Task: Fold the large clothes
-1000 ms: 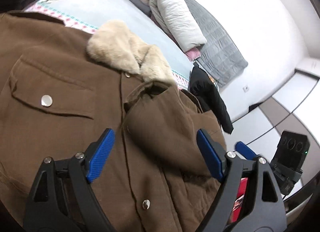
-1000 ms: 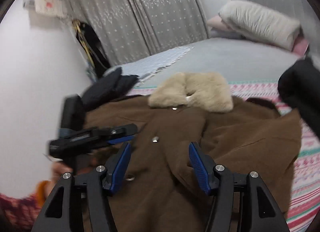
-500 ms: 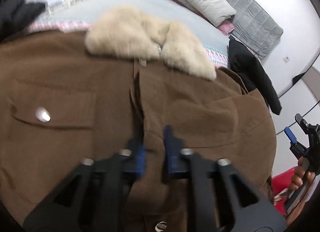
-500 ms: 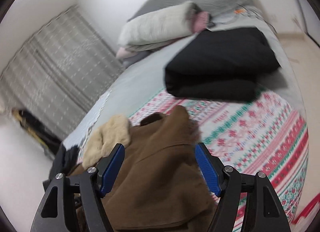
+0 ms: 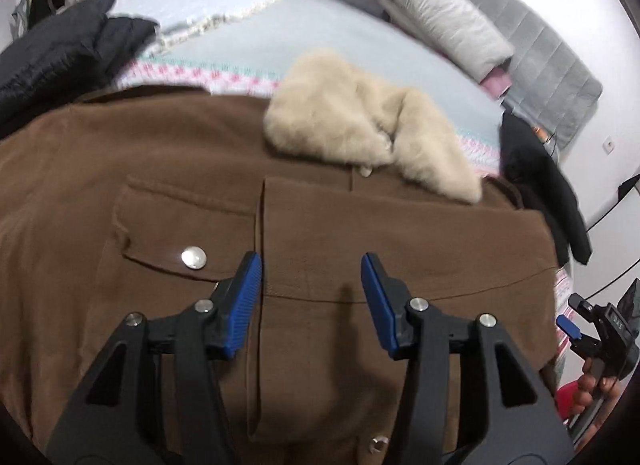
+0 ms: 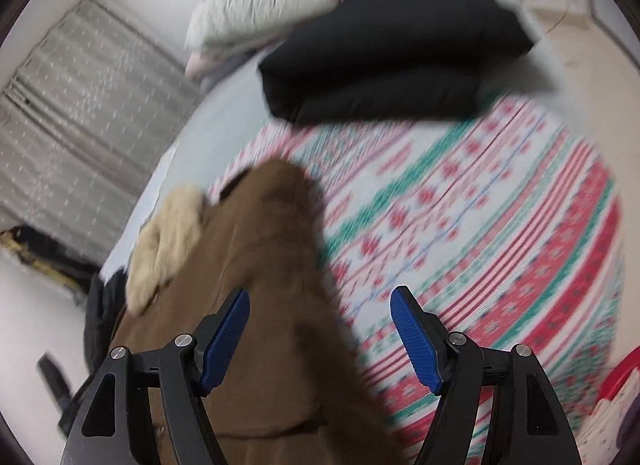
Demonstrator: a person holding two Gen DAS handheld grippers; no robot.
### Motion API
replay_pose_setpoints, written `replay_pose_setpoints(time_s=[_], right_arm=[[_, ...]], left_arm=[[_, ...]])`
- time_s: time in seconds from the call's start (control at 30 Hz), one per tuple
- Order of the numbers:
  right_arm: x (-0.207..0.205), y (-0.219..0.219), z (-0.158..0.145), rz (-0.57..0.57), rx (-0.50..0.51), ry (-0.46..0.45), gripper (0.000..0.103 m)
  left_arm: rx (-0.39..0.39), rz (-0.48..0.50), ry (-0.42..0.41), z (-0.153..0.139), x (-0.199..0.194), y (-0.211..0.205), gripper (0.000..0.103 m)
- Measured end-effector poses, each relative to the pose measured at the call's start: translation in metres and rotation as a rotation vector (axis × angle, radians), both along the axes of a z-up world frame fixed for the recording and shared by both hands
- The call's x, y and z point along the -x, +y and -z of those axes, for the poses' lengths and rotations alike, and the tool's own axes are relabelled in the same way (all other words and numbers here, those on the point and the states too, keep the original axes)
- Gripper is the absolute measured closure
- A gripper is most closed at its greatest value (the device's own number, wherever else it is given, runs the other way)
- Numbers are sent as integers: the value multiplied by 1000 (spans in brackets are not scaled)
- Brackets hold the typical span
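A brown coat [image 5: 160, 193] with a cream fur collar [image 5: 360, 125] lies front-up on the bed, its right sleeve folded flat across the chest [image 5: 400, 233]. My left gripper [image 5: 311, 297] is open and empty just above the folded sleeve. My right gripper [image 6: 320, 337] is open and empty over the coat's right edge [image 6: 272, 265], where it meets the patterned blanket [image 6: 480, 205]. It also shows at the right edge of the left wrist view [image 5: 576, 325].
A folded black garment [image 6: 384, 53] lies on the bed beyond the coat, near grey-white pillows [image 6: 264, 9]. Another black jacket [image 5: 60, 53] lies at the far left. Grey curtains [image 6: 72, 113] hang behind the bed.
My left gripper closed on the sleeve, laid it across the chest, then opened and let go. My right gripper swung to the coat's right edge.
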State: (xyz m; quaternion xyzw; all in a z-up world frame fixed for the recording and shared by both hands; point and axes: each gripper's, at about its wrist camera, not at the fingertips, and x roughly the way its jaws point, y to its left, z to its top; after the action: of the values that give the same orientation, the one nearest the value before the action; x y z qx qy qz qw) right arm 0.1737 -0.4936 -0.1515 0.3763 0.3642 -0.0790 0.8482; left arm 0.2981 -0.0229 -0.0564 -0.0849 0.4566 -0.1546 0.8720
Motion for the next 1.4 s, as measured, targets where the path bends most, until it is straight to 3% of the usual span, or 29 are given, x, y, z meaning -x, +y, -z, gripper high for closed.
replay_pose_setpoints(time_s=[0.07, 0.1, 0.13, 0.17, 0.2, 0.27, 0.37, 0.47, 0.53, 0.67, 0.87, 0.93, 1.03, 1.23, 1.4], right_arm=[[-9, 8, 13, -54, -32, 22, 33], [-12, 12, 16, -77, -29, 28, 64], [-16, 18, 20, -106, -11, 47, 89], [-19, 23, 21, -106, 63, 78, 88], [-22, 27, 21, -99, 151, 117, 88], [-26, 36, 20, -84, 234, 165, 87], [-23, 52, 4, -64, 341, 195, 77], [-17, 59, -10, -97, 326, 155, 68], [-10, 59, -19, -115, 291, 91, 45], [-4, 55, -26, -80, 257, 82, 44], [-2, 76, -39, -111, 268, 71, 43], [0, 86, -44, -123, 281, 67, 37], [2, 105, -49, -136, 303, 50, 28], [10, 144, -60, -194, 317, 36, 25], [10, 171, -68, -227, 333, 15, 25]], left_arm=[[-7, 0, 3, 6, 7, -4, 52], [-10, 5, -40, 4, 15, -5, 52], [-12, 14, -69, 3, 23, -7, 52], [-30, 27, -93, 4, 27, -10, 52], [-74, 38, -90, 11, 27, -14, 52], [-145, 51, -70, 26, 20, -18, 51], [-144, 46, -64, 17, 24, -15, 45], [-94, 66, -42, 7, 29, -8, 34], [-83, 81, -37, 0, 37, -2, 31], [-76, 78, -54, -15, 48, 18, 27], [-91, -56, -25, -30, 56, 78, 20], [-108, -105, -5, -34, 58, 97, 19], [-93, -179, 11, -38, 64, 127, 8], [85, -390, 140, -31, 70, 203, 5], [184, -563, 164, -16, 81, 268, 5]])
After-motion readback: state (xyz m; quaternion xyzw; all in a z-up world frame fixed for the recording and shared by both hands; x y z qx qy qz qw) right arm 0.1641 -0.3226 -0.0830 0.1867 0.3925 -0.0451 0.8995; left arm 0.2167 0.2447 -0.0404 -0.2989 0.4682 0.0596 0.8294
